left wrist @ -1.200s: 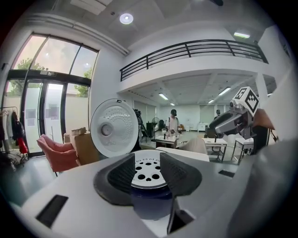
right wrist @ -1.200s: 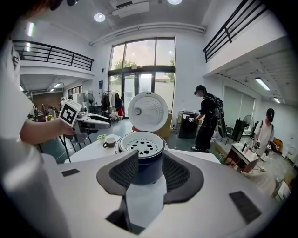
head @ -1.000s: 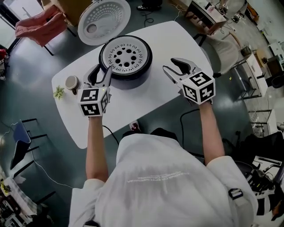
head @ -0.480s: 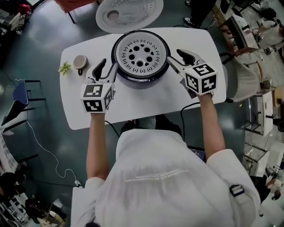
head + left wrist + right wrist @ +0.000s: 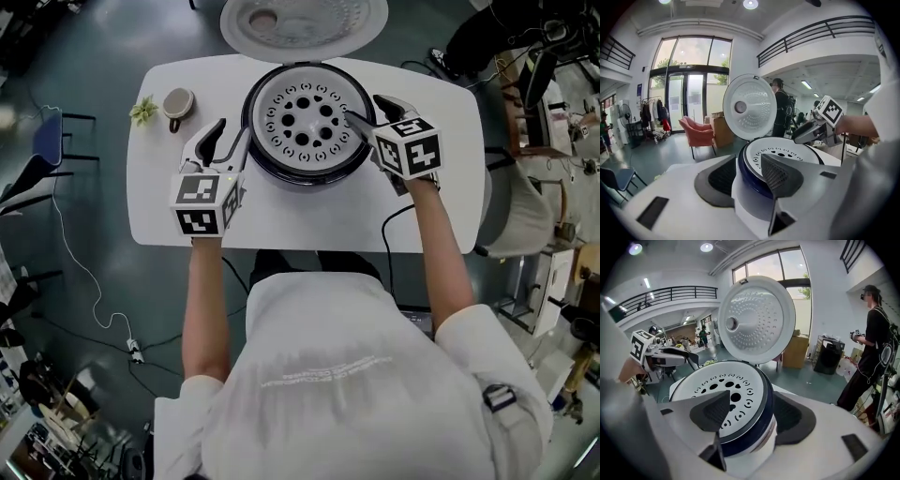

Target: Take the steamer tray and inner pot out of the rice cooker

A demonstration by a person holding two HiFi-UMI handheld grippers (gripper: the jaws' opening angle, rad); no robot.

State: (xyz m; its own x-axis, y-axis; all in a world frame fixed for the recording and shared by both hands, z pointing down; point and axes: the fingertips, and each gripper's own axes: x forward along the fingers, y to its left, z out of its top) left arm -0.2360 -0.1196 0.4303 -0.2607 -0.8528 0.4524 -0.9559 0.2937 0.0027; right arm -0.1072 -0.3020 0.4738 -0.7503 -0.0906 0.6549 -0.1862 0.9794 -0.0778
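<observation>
The rice cooker (image 5: 305,171) stands on the white table (image 5: 309,220) with its lid (image 5: 305,14) swung up. A white steamer tray (image 5: 305,117) with round holes lies in its mouth; the inner pot is hidden beneath. My left gripper (image 5: 232,136) is open at the cooker's left rim, and in the left gripper view (image 5: 750,173) one jaw stands over the tray (image 5: 787,152) and one outside the wall. My right gripper (image 5: 364,108) is at the right rim, its jaws opening. In the right gripper view (image 5: 750,416) they straddle the rim and tray (image 5: 717,385) without pressing.
A brown cup (image 5: 177,101) and a small green sprig (image 5: 142,112) sit at the table's far left corner. A cable hangs off the near edge. A person (image 5: 872,343) stands beyond the table, and a pink armchair (image 5: 701,133) is behind the cooker.
Both grippers have closed in on the cooker. The right one moved left and forward onto the right rim with its jaws spreading wider; the left one edged up to the left rim.
</observation>
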